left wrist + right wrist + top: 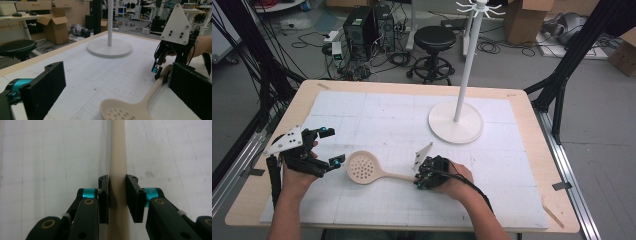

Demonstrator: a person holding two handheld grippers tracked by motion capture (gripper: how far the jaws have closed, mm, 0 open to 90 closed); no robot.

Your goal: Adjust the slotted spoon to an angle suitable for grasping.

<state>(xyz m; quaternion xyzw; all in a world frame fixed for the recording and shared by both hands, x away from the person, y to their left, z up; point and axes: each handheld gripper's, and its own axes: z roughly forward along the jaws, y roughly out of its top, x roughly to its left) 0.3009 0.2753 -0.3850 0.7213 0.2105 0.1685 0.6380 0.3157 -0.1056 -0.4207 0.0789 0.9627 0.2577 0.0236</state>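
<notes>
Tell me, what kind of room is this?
Probably a research lab or workshop. Computer towers and loose cables sit on the floor beyond the table, with cardboard boxes and a stool nearby; more desks and chairs appear in the left gripper view.

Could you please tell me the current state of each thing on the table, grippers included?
Slotted spoon: lying flat on the white mat, handle clamped.
Right gripper: shut on the spoon's handle.
Left gripper: open, holding nothing, beside the spoon's bowl.
White stand: upright on its round base, untouched.
</notes>
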